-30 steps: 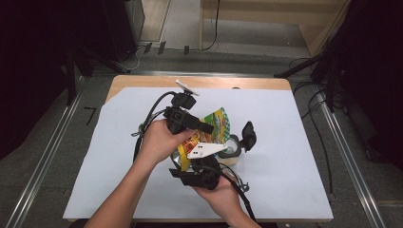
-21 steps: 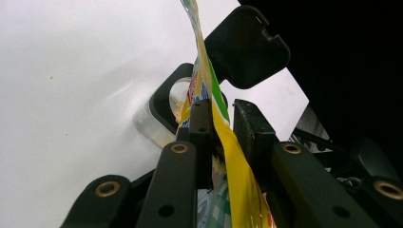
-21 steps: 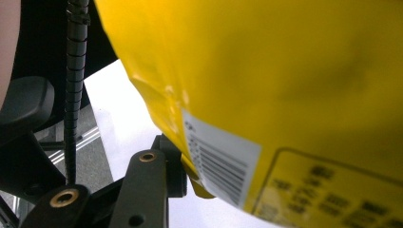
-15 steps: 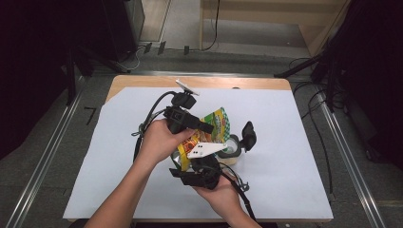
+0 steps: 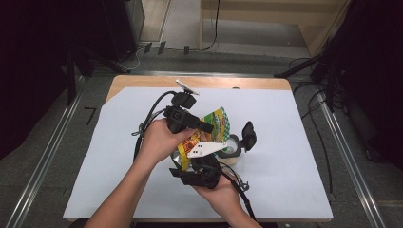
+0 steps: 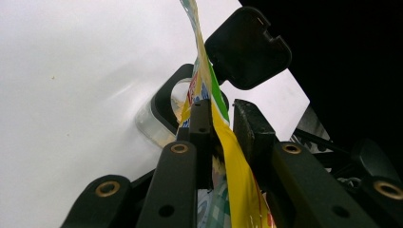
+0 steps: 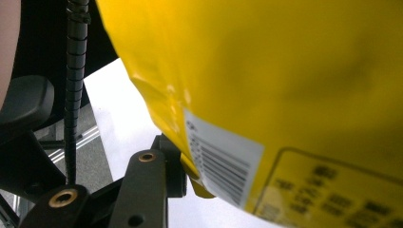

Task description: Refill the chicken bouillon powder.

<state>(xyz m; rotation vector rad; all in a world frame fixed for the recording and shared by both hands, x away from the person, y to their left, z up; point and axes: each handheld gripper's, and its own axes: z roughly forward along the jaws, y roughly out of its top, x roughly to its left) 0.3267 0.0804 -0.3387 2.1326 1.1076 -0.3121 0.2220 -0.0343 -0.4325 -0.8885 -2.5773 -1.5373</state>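
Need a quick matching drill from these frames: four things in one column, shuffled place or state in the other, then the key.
Things:
1. yellow printed snack bag
2. clear plastic jar with black rim
3. black flip lid
4. white sheet covering the table

States:
A. swung open, standing above the rim
B. lies flat over the wooden tabletop
C. pinched between the left tongs, and the right tongs grip its lower edge
D. sits on the sheet, mouth under the bag

Pairs: 1-C, 2-D, 3-A, 4-B
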